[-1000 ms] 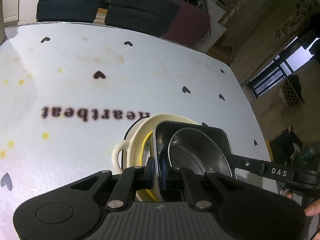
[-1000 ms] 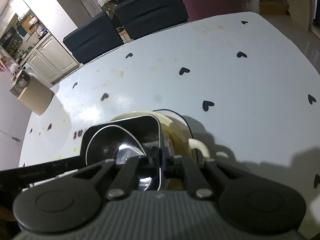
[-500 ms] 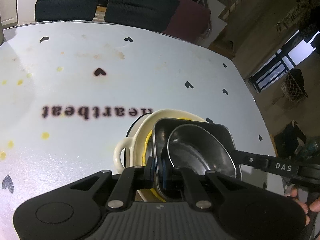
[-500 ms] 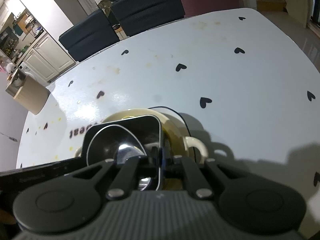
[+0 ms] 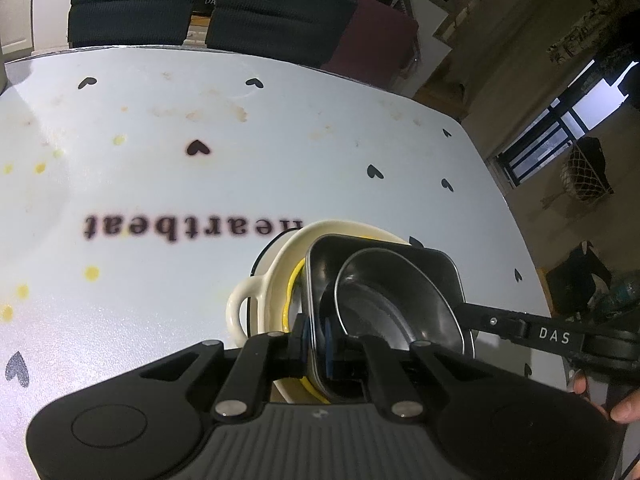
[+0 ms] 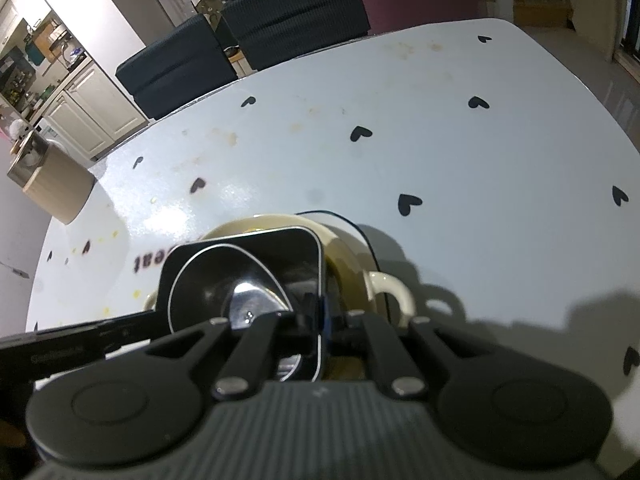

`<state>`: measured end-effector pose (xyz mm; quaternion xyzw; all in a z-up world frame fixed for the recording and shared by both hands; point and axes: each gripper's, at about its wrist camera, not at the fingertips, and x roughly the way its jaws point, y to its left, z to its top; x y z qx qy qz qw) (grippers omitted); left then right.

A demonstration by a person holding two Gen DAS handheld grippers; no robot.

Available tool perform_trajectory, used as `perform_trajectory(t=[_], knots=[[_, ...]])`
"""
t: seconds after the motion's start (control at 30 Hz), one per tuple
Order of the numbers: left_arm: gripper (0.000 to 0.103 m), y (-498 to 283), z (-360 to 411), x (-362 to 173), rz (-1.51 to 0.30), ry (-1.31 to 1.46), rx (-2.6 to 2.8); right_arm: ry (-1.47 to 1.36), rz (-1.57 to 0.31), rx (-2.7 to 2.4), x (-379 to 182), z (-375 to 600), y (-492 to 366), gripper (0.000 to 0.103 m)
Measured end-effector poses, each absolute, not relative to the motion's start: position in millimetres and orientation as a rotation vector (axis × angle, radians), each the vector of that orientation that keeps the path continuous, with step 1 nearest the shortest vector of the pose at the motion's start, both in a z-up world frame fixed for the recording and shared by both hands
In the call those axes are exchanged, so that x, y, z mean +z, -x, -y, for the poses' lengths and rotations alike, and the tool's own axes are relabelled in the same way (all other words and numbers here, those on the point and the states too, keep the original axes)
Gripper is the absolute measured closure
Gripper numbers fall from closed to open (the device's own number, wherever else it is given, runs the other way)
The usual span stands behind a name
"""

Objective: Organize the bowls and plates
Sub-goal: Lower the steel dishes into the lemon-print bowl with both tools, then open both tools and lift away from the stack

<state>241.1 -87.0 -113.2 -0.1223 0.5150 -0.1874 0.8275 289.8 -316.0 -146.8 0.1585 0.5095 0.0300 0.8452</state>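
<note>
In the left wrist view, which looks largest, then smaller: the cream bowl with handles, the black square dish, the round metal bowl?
1. Cream ceramic bowl with handles, outermost.
2. Black square dish, nested in it.
3. Round metal bowl, inside the dish.
Nesting confirms the order.

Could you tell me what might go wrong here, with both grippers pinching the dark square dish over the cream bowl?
1. The left gripper and right gripper pinch only the thin opposite rims of the dark square metal dish; if either slips, it could tip.
2. The round steel bowl sits loose inside the dish and may slide out.
3. The dish looks tilted in the cream handled ceramic bowl, so it may settle crooked.
</note>
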Motion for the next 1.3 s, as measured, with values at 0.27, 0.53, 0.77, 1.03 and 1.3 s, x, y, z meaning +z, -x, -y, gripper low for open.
perform_trajectory(t=[0.27,0.53,0.77,1.03,1.3], knots=[[0.095,-241,88,-113,-1.092,0.252,-0.402,-0.344,-1.073,0.064,-144,318,-289,0.093],[0.088,-240,84,-107,-1.088,0.251,-0.393,-0.327,-1.062,0.043,-139,320,-284,0.092],[0.050,-219,80,-79,-1.008,0.235,-0.393,-0.285,-0.981,0.053,-113,314,-265,0.069],[0.000,-166,66,-21,-0.796,0.170,-0.357,-0.176,-0.795,0.019,-75,310,-212,0.029],[0.000,-104,58,18,-0.589,0.144,-0.339,-0.157,-0.563,0.061,-34,314,-143,0.002]])
